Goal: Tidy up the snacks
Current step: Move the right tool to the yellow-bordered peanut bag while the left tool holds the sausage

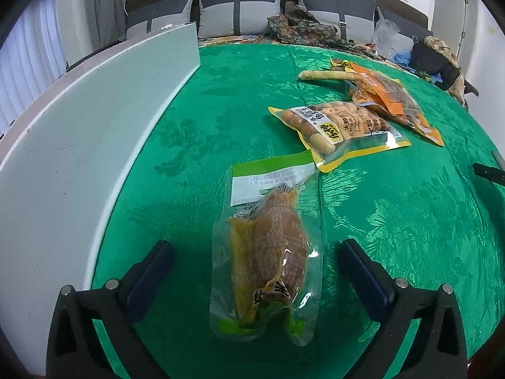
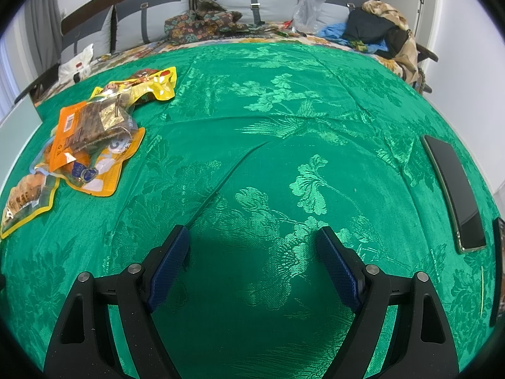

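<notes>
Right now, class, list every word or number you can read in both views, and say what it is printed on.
Clear packet: upside-down date stamp, perhaps "2026/09/09", blurred.
Yellow packet: Chinese print starting "大", the rest unreadable.
Orange packet: print too small to read.

Clear green-edged pack (image 1: 268, 262) w/ brown snack lies flat; yellow pack (image 1: 339, 132), orange pack (image 1: 397, 101) & sausage (image 1: 325, 75) piled beyond.
</notes>
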Motion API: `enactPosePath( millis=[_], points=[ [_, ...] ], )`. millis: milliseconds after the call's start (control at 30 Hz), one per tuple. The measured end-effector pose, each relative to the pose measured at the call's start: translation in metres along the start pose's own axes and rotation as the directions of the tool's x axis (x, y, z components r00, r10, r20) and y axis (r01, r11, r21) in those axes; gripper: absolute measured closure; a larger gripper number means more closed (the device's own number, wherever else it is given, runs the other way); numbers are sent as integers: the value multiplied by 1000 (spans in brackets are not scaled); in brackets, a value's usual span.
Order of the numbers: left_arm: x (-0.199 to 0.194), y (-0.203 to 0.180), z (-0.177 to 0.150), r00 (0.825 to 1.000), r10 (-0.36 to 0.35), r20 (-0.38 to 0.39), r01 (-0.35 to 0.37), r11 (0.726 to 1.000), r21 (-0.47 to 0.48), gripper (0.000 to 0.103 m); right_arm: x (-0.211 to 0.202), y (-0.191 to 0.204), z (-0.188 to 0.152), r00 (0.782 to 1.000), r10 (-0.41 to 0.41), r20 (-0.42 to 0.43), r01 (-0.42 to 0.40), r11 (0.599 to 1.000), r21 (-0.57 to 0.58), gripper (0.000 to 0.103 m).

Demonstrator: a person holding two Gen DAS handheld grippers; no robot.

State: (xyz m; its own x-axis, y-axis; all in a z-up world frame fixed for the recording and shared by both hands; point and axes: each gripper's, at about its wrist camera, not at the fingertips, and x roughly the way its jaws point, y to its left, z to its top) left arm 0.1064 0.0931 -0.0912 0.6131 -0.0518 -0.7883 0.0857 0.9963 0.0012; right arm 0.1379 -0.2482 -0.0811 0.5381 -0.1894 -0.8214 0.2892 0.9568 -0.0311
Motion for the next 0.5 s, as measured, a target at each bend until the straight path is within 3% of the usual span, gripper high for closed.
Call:
enactPosePath(
  millis=[100, 167, 233, 367, 500],
  points=[
    [0, 0, 0, 1000, -1, 4, 1, 1000, 0, 0, -5, 12, 7, 998, -34, -56, 34, 999, 2, 19],
    [0, 0, -1, 1000, -1, 4, 1, 1000, 1, 0, -23, 37, 15, 998, 61, -3, -61, 998, 10, 18],
    [0, 0, -1, 1000, -2, 4, 2, 1000, 1, 0, -40, 94, 29, 983, 183, 10, -182, 980, -75, 18],
    [-1, -1, -2, 1000, -9, 8, 9, 1000, 9, 0, -42, 212, 45, 934, 337, -118, -357, 891, -282, 19],
    [-2, -1, -2, 1000, -16, 11, 16, 1000, 18, 0, -22, 303, 46, 942, 283, -179, -334, 816, -471, 20]
  ],
)
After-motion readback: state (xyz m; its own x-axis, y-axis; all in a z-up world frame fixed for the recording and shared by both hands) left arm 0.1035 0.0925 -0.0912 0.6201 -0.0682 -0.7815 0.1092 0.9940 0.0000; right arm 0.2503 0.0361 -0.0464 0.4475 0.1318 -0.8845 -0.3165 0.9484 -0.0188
